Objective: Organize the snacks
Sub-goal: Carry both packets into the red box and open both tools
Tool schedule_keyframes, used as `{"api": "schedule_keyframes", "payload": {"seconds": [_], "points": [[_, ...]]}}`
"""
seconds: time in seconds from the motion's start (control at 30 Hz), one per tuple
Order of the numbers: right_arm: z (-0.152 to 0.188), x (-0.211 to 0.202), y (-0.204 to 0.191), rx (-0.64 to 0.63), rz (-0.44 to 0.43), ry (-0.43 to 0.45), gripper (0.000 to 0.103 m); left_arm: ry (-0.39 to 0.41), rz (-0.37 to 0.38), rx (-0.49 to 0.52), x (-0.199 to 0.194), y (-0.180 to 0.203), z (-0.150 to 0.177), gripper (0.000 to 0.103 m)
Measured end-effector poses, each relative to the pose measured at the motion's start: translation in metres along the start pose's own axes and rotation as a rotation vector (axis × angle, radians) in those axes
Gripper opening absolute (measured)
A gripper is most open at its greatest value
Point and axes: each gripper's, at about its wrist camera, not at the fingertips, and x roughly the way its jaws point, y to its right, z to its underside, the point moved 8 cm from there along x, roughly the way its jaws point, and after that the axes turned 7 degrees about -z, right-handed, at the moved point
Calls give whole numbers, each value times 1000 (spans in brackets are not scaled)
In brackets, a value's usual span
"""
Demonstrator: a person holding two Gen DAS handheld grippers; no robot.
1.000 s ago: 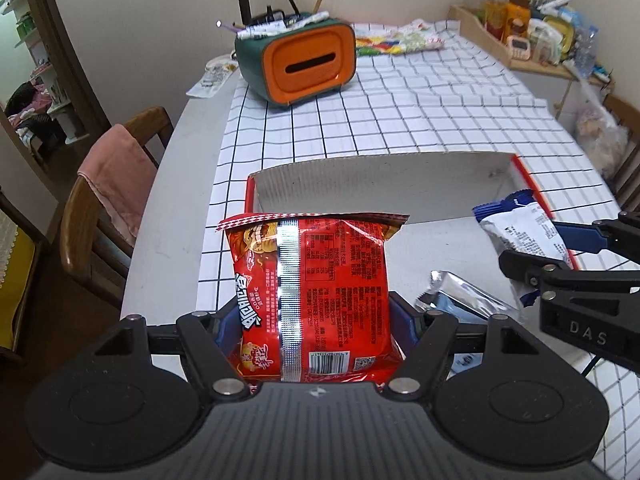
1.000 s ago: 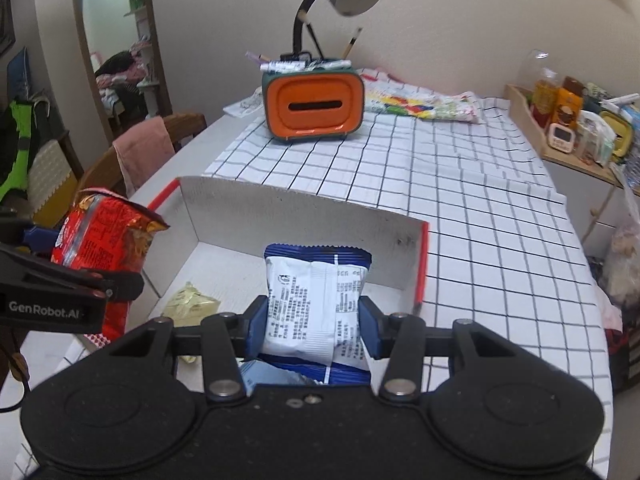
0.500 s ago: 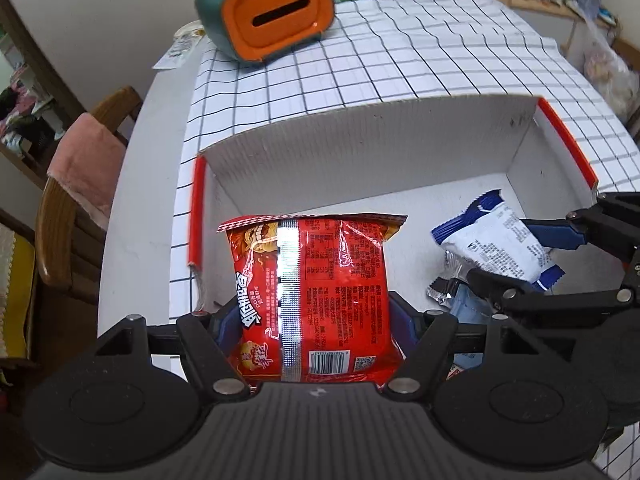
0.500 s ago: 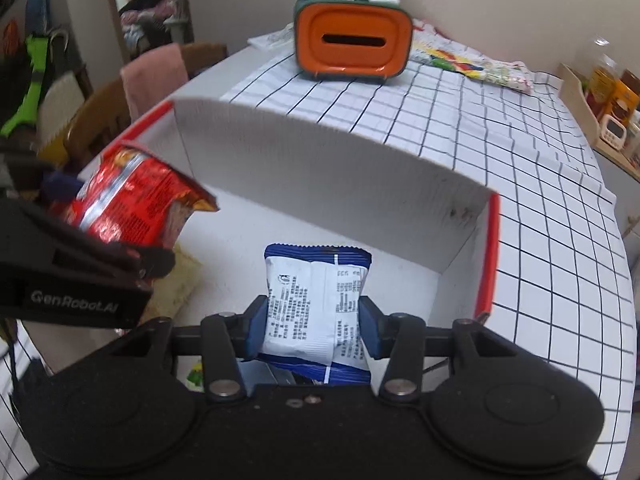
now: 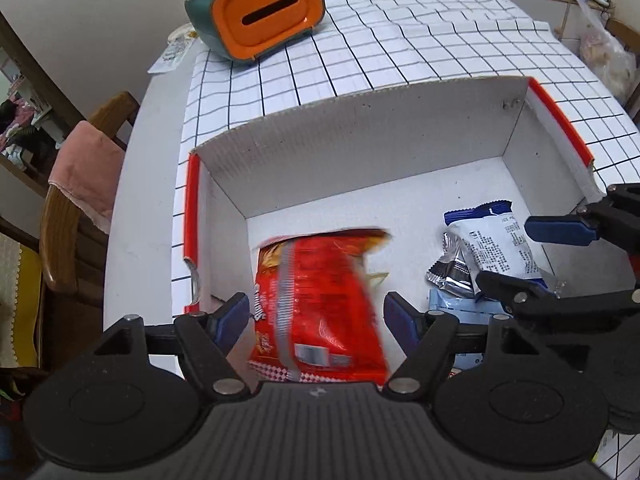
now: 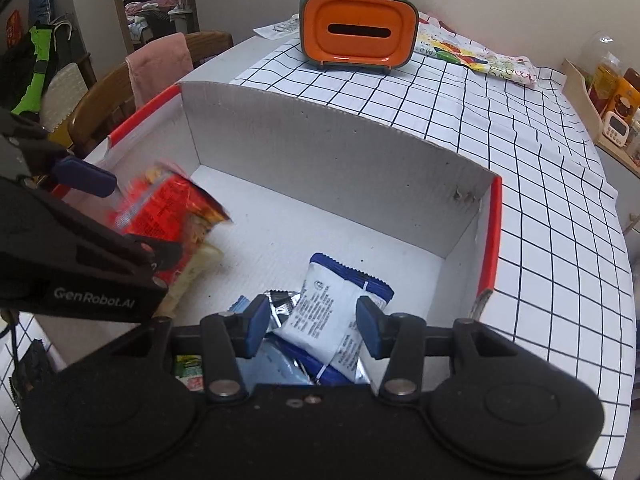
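Observation:
A white cardboard box (image 5: 360,140) (image 6: 320,160) with red rims sits on the checked cloth. My left gripper (image 5: 316,316) (image 6: 128,216) hangs over its left side. The red noodle packet (image 5: 320,300) (image 6: 172,208) is blurred, dropping between the pads, which no longer press on it. My right gripper (image 6: 312,320) (image 5: 528,256) is over the box's right side. The blue-and-white packet (image 6: 324,312) (image 5: 496,248) lies tilted below and between its pads, with a gap on the left. It rests on a silver packet (image 6: 280,304) (image 5: 448,276) and a light-blue one (image 6: 276,364).
An orange and green tissue box (image 5: 260,12) (image 6: 358,30) stands behind the cardboard box. A wooden chair with a pink cloth (image 5: 84,176) (image 6: 160,64) is at the table's left edge. A shelf of bottles (image 6: 612,100) lines the right side. A yellowish packet (image 6: 196,272) lies under the red one.
Both grippers came down over the box. The red packet has slipped out of the left pads and is falling. The blue-and-white packet has tipped over out of the right pads onto the pile.

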Motion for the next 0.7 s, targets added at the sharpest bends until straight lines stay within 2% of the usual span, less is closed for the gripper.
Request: {"api": "schedule_keyframes", "payload": {"seconds": [0.2, 0.7], "points": [[1, -24, -3, 35, -19, 42, 51, 49, 45, -32, -20, -6, 6, 74], [16, -90, -25, 115, -32, 154, 58, 203, 95, -49, -94, -16, 33, 76]]}}
